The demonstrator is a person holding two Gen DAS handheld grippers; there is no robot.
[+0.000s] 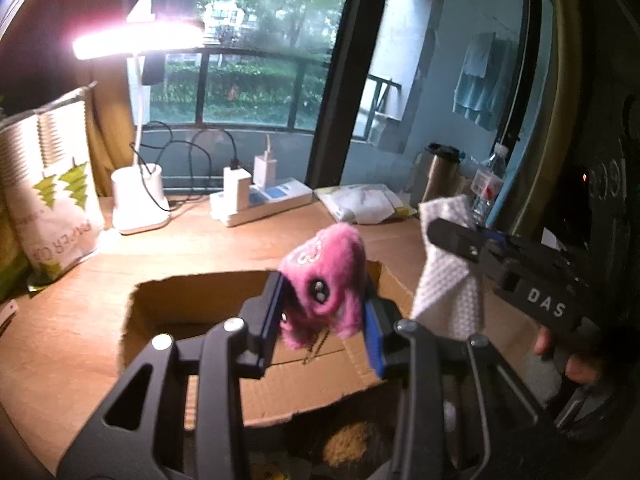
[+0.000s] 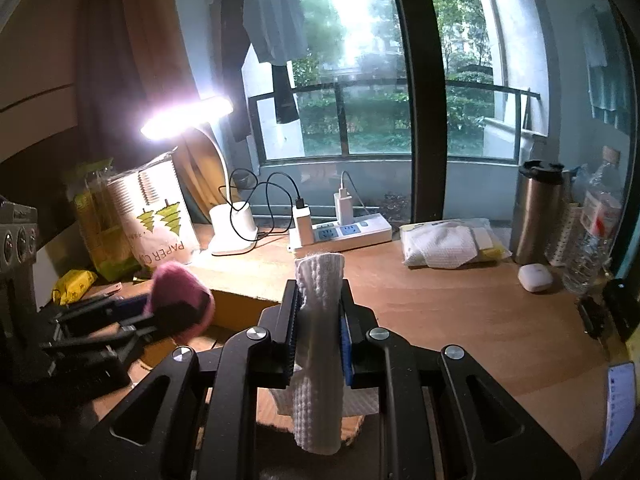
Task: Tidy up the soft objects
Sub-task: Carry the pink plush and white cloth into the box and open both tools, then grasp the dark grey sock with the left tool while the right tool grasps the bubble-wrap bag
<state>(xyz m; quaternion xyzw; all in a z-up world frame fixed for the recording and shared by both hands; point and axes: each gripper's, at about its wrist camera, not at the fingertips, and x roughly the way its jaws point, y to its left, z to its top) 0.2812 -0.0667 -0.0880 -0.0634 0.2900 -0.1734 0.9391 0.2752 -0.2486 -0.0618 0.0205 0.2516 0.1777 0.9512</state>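
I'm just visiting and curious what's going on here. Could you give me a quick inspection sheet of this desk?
Surface: wooden desk, open cardboard box on it.
Job's things: pink plush held over the box; white cloth held up.
Clutter: lamp, paper bag, steel mug, water bottle, packet of cloths, small white case.
Grippers: left gripper shut on the plush; right gripper shut on the cloth.
Cables: power strip, two chargers, black leads.
Surroundings: window, balcony rail, trees, hanging clothes.
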